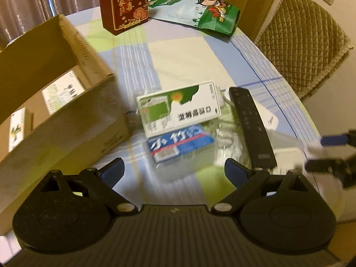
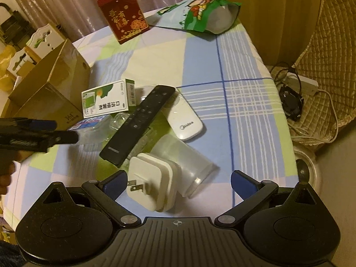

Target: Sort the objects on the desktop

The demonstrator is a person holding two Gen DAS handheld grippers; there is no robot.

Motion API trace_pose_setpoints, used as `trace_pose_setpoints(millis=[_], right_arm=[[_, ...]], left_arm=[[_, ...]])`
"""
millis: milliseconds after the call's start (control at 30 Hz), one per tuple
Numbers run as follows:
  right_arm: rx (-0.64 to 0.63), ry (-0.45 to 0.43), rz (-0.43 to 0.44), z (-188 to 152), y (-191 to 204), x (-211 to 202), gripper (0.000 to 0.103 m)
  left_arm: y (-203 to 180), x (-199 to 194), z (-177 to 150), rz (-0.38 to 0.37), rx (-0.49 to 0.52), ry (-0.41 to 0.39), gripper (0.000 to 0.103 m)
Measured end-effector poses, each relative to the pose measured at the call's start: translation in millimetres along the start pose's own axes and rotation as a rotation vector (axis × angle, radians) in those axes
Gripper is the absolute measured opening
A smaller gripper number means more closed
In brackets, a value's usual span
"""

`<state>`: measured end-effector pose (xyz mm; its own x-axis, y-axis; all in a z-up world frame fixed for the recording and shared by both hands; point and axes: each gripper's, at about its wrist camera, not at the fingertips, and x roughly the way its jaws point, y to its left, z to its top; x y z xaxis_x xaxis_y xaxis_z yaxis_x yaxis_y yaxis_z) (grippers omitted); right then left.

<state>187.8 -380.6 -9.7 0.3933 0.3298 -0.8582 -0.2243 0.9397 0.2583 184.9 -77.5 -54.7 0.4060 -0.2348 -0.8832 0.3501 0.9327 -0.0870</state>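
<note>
Hanging wide open and empty, the left tool (image 1: 174,170) is above the blue flat packet (image 1: 180,145), with the green-and-white medicine box (image 1: 178,110) at 12 o'clock of it. The right tool (image 2: 179,182) also stands wide open, gripping nothing, its left pad just beside the white plug adapter (image 2: 151,180). The long black remote (image 2: 139,123) lies on the checked worktop (image 2: 244,102); the brown cardboard box (image 1: 66,102) stands at 9 o'clock.

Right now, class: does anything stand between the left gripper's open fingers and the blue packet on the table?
Nothing visible does. The left gripper hangs open just short of the blue packet, with only bare tablecloth between. The green-and-white medicine box rests on the packet's far edge, beyond it rather than in the way.
</note>
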Motion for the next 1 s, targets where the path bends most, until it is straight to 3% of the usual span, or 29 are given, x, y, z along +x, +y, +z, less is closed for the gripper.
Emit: trace_pose_setpoints(millis=[267,333,533,733,933,967,1000], right_arm=[[0.060,0.000,-0.040,-5.5,-22.2,-6.3,0.102],[0.075,-0.001,-0.041,-4.4,-27.3,-7.0,0.102],[0.088,-0.012,-0.031,7.4,-32.6,-3.6,0.102],[0.129,-0.020,0.050,28.0,-21.5,7.9,0.102],[0.277,-0.022,0.169,61.5,-6.5,25.0,0.102],[0.316,-0.012,0.185,66.9,-5.6,30.1,0.101],[0.353,-0.002,0.203,72.1,-4.8,35.8,0.083]], left_arm=[[-10.6,37.3,10.1,0.016,-0.047,0.011,0.095],[-11.3,44.5,9.3,0.034,-0.039,0.016,0.090],[2.6,38.4,-5.9,0.036,-0.020,0.004,0.089],[21.4,35.7,-16.9,0.036,-0.048,0.005,0.089],[14.6,44.2,-24.1,0.054,0.025,0.016,0.087],[15.3,42.4,-26.7,0.054,0.030,0.017,0.087],[17.6,39.7,-29.9,0.056,0.027,0.017,0.087]])
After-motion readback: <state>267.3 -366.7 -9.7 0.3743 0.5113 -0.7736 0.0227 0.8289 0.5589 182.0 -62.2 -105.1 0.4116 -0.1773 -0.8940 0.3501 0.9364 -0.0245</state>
